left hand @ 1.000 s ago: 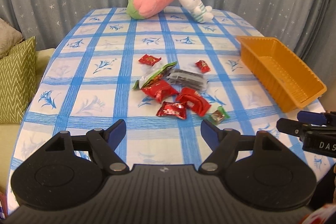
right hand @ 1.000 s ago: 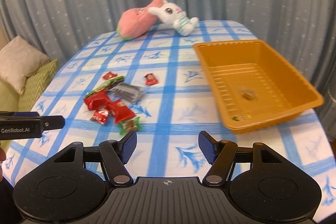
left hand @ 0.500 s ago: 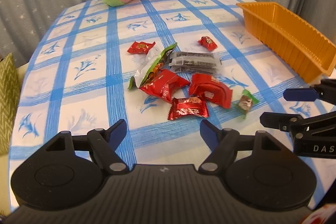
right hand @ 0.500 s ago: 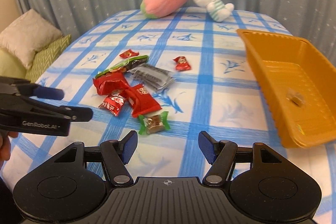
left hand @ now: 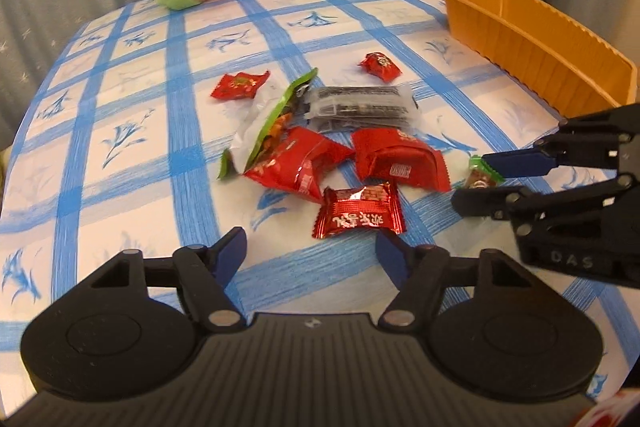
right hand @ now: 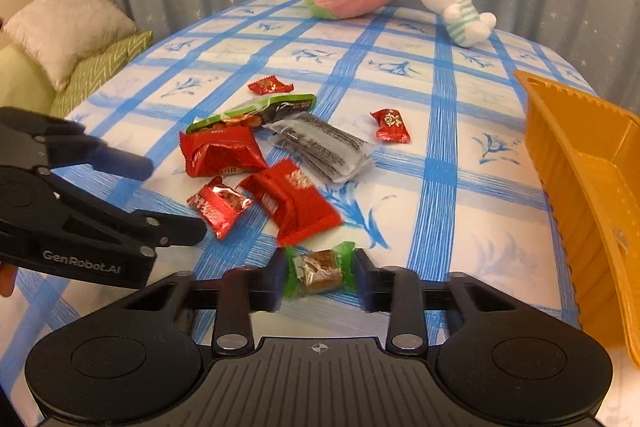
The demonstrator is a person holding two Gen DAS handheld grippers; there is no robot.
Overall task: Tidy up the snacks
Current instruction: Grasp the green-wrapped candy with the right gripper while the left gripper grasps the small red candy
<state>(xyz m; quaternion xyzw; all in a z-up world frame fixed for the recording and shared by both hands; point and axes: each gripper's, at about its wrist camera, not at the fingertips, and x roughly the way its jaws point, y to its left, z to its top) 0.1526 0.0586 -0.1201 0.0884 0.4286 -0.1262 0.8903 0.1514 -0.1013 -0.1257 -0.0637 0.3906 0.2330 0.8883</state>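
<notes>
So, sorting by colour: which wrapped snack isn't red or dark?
The small green-wrapped candy, brown inside its clear middle, lying between the closing right gripper jaws, nearest the camera.

The right gripper (right hand: pixel 318 273) points downward and its jaws are closing, with something between them. The left gripper (left hand: pixel 310 253) also points down, its jaws closing on nothing.

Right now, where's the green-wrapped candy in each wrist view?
Left wrist: green-wrapped candy at right, between the right hand-held gripper fingers as they close.
Right wrist: bottom centre, between its own fingers.
Shared landmark: orange tray at right in both views.
</notes>
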